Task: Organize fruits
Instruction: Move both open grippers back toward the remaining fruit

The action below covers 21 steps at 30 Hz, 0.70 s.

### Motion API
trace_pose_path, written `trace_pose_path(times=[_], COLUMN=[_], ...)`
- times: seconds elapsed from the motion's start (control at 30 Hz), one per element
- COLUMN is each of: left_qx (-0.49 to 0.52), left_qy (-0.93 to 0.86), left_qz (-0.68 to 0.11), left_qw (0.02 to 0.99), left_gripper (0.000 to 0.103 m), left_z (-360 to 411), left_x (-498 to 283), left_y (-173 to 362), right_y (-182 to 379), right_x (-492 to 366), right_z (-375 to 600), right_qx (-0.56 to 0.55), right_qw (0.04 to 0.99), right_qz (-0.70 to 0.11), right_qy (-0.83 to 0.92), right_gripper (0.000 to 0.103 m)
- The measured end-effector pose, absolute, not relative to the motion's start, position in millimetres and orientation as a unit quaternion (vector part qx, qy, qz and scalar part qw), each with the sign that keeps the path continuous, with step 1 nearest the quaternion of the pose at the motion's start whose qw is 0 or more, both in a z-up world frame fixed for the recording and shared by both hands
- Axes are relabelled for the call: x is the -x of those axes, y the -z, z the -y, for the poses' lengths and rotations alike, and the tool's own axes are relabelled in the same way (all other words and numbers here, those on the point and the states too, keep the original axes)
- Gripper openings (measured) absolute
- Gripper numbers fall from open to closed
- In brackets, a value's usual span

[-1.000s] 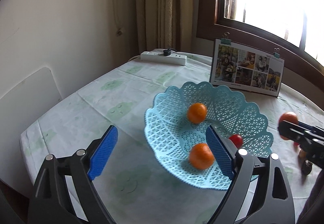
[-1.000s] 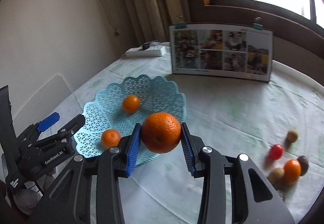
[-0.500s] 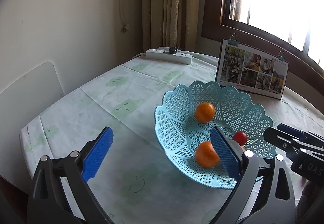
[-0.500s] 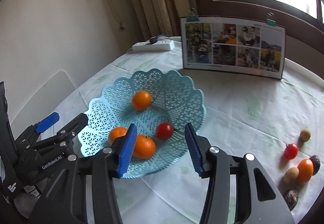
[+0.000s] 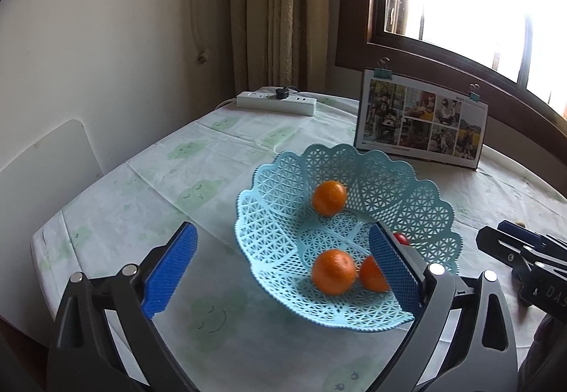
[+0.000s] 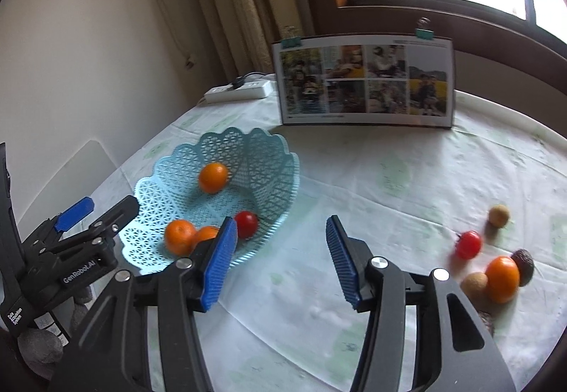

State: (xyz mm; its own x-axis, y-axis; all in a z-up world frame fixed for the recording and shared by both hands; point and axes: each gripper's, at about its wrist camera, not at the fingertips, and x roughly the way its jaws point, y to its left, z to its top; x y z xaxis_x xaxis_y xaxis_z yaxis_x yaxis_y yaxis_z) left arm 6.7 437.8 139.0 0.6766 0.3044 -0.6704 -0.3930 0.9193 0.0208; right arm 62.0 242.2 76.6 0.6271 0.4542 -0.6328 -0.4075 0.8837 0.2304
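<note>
A light blue lattice basket (image 5: 276, 215) (image 6: 273, 158) holds three oranges and a small red tomato (image 6: 246, 223). One orange (image 5: 329, 197) lies at the back, two (image 5: 333, 271) at the front. My left gripper (image 5: 280, 268) is open, its right finger over the basket's near side. My right gripper (image 6: 280, 261) is open and empty, just right of the basket. Loose on the cloth at the right lie an orange (image 6: 501, 278), a red tomato (image 6: 468, 244) and several small brown fruits (image 6: 499, 215).
A photo board (image 6: 365, 84) stands upright behind the basket. A white power strip (image 5: 276, 102) lies at the table's far edge by the curtain. A white chair back (image 5: 42, 158) is at the left. The left gripper's body (image 6: 63, 250) sits beside the basket.
My right gripper opened and dropped its orange into the basket, then pulled back to the right. The left gripper stayed open and shifted slightly.
</note>
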Motion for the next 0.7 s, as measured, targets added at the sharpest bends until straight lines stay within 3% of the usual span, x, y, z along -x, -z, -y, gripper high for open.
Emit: trace_pose_path(times=[0.7], left_qx=[0.008], left_qy=[-0.119], left_qz=[-0.367], left_qw=[0.923], left_gripper=[0.099], left_z=[-364], left_x=[-28], left_y=[-137], right_y=[-55], right_x=[-70], right_z=[-124], right_qx=[-0.084], right_qw=[0.916], right_qz=[-0.373], right_qy=[-0.126], right_gripper=[0.055])
